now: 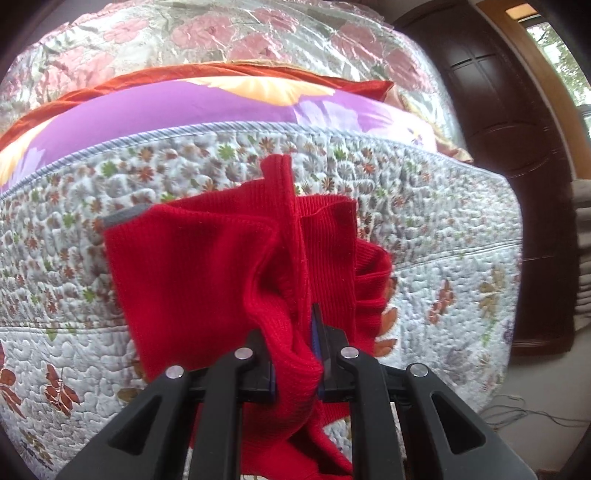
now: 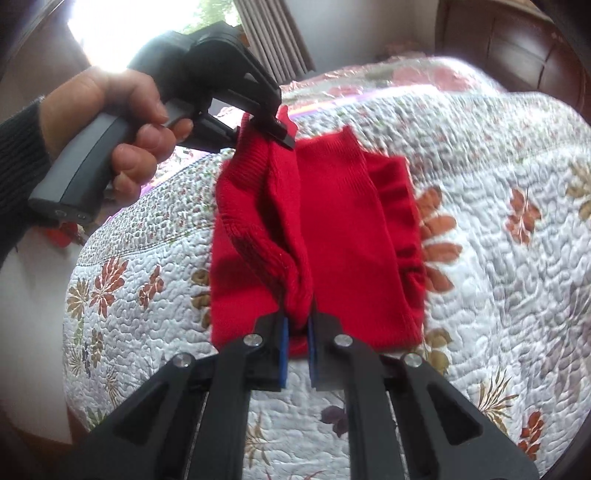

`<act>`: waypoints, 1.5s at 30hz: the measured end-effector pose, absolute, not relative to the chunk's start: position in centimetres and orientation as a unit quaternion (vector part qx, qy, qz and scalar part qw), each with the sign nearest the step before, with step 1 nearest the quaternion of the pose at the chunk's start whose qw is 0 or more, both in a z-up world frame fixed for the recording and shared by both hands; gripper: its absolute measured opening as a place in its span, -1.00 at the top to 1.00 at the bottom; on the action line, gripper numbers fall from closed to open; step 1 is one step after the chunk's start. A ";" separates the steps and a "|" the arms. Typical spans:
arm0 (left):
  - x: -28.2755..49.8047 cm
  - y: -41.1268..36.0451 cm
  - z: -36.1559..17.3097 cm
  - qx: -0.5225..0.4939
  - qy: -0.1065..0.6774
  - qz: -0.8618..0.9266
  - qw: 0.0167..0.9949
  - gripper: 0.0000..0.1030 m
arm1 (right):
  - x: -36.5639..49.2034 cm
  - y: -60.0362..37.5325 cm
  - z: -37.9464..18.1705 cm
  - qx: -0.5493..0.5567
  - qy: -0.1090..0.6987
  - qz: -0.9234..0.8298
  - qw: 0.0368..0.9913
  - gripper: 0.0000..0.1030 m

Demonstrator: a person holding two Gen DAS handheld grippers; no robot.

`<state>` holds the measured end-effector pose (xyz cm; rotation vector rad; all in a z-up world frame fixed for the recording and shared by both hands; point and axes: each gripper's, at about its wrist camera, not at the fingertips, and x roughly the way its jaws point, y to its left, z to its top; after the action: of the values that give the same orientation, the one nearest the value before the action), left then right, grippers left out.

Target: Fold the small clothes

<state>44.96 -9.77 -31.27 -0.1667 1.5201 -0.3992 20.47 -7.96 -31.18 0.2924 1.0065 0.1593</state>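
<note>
A small red knitted garment [image 1: 207,266] hangs bunched over the quilted bed, and both grippers hold it up. My left gripper [image 1: 297,365] is shut on a thick fold of it. In the right wrist view the same red garment [image 2: 332,236] stretches between the two tools: my right gripper [image 2: 297,332] is shut on its near ribbed edge, and the left gripper [image 2: 275,129], held by a hand [image 2: 125,122], pinches the far edge. A grey trim [image 1: 122,218] shows at the garment's upper left corner.
A white quilt [image 2: 498,258] with leaf and flower prints covers the bed. A purple and orange pillow [image 1: 177,114] and a shiny floral cover [image 1: 221,33] lie behind. A dark wooden door [image 1: 509,147] stands to the right, cables [image 1: 524,413] on the floor.
</note>
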 end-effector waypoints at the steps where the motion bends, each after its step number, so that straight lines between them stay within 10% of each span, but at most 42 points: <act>1: 44.8 -10.3 -31.5 -0.070 0.683 -0.172 0.707 0.73 | 20.3 -8.5 -31.6 0.145 0.482 0.076 0.861 0.87; 39: 41.3 -21.9 -36.5 0.040 0.668 -0.012 0.743 0.70 | 19.0 -16.9 -38.4 0.258 0.514 0.084 0.814 0.88; 45: 40.8 -22.7 -34.1 0.005 0.628 -0.062 0.775 -0.27 | 19.4 -18.2 -40.5 0.278 0.539 0.086 0.791 0.63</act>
<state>40.83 -22.74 -34.08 0.0117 1.3601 -0.1345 19.35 -18.19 -40.54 0.5984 1.1599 0.1858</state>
